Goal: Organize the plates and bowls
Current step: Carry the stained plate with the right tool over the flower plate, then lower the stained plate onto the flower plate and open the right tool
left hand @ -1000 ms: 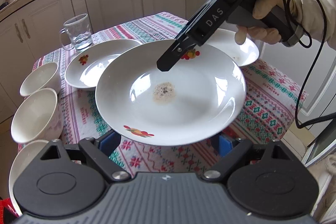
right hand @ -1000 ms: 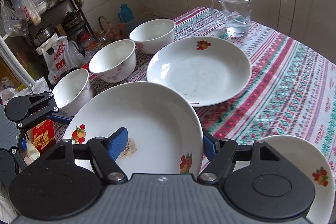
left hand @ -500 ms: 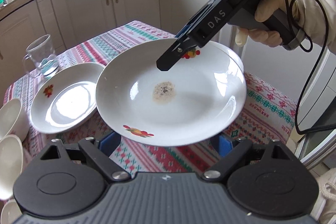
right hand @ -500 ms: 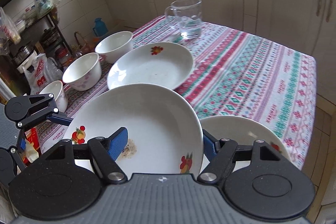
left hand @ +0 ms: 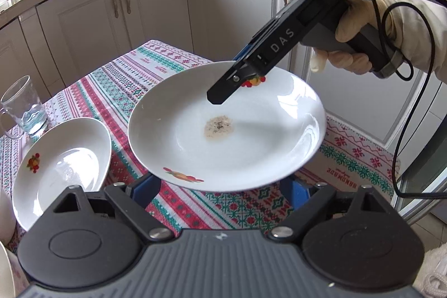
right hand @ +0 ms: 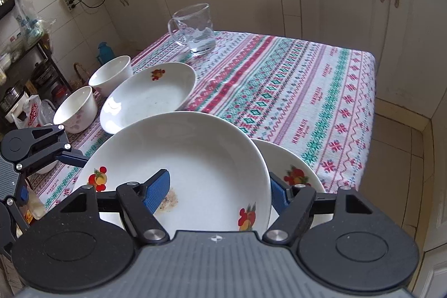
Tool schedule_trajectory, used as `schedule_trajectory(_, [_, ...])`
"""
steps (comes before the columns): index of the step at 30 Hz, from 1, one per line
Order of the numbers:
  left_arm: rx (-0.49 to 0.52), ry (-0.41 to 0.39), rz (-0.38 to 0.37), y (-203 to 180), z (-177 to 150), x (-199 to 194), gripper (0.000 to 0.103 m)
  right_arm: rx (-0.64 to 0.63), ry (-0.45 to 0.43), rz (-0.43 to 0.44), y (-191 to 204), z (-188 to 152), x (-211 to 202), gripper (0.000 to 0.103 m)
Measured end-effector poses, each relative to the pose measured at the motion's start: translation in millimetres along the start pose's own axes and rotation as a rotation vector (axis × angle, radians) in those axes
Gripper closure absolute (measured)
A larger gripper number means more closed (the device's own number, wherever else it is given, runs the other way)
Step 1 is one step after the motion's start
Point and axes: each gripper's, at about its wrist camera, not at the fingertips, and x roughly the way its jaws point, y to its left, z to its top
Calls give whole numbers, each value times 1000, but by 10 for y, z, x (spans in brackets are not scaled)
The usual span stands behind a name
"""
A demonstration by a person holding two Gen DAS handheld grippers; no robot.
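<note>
A white plate [left hand: 223, 141] with fruit decals and a brown stain in its middle hangs above the table. My right gripper [left hand: 220, 98] is shut on its far rim, one finger on the inner face, the other behind the rim. In the right wrist view the same plate [right hand: 190, 158] sits between the blue pads of the right gripper [right hand: 218, 192]. My left gripper [left hand: 220, 186] has wide jaws, both fingers under the near rim with their tips hidden. A second plate [right hand: 151, 97] lies on the cloth. A third plate [right hand: 296, 172] lies partly under the held one.
Two white bowls [right hand: 111, 71] [right hand: 75, 108] stand along the table's left side, and a glass mug [right hand: 195, 30] with water stands at the back. The patterned tablecloth [right hand: 293, 91] ends at a near corner on the right. Cabinets stand close behind, and a gloved hand [left hand: 352, 27] holds the right gripper.
Both grippers have carried the plate sideways toward the table's right corner. It now hangs over the third plate. The bowls, mug and second plate have slid left in both views.
</note>
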Motion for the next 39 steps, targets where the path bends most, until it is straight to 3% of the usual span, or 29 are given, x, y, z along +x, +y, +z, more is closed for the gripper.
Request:
schedule_trajectory(15, [47,-4,-8,-35,70,102,11,65,34,-18,-208,-197,111,24])
schedule_trajectory(28, [84,-12,0,-83,57,145,10,94,30,-50,-252,-351,-63,23])
schedule_trajectory(39, [55,-11,10,-46,48,192,10,100,7,-54,-183,-405,-226,10])
